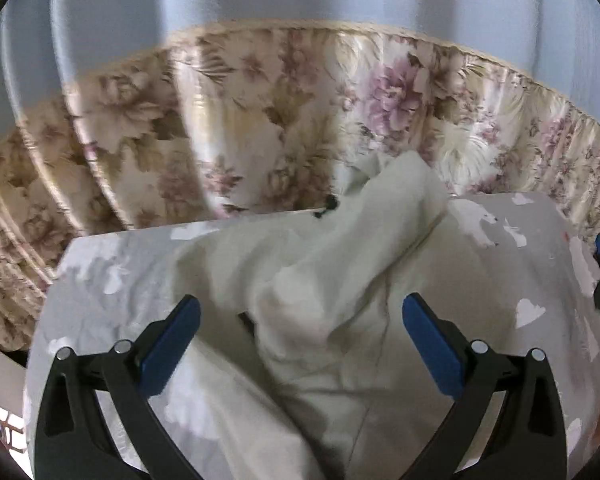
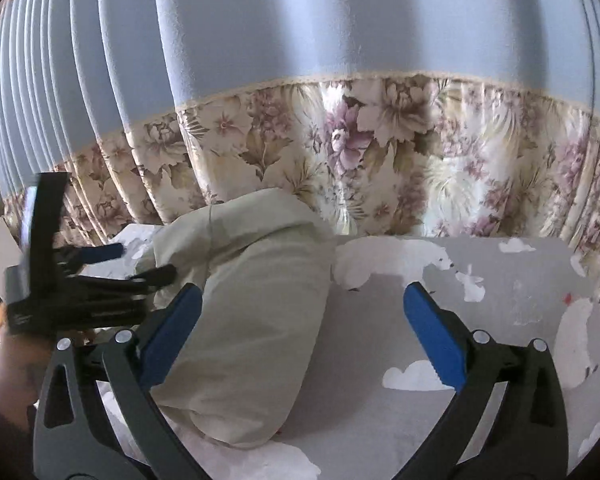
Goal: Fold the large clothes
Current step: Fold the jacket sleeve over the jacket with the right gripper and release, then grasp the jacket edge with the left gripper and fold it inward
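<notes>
- Garment, cream-white, one piece: lies crumpled in a heap on the table, which carries a grey cloth printed with white shapes. In the left wrist view it fills the centre, from 6 o'clock up to a peak at about 1 o'clock. In the right wrist view the same garment is a rolled bulk at 9 to 10 o'clock of centre.
- Left gripper, one: blue-padded fingers spread wide over the heap, holding nothing. It shows again in the right wrist view at 9 o'clock, beside the garment.
- Right gripper, one: fingers equally wide apart and holding nothing; its left pad is just beside the garment's flank, its right pad is over bare cloth.
- Small dark object, one, at the table's far edge, 12 o'clock; too small to identify.
- Curtain, one: floral lower band, plain blue upper part, behind the table.
- Risk, judged: no hem or corner is readable in the heap, so a grip could take several layers at once and lift a bunch instead of an edge.
- Risk, judged: the fingers could pinch the grey cloth together with the garment and drag it.
- Risk, judged: the far end lies at the table's edge; a careless pull could tip it off toward the curtain.
</notes>
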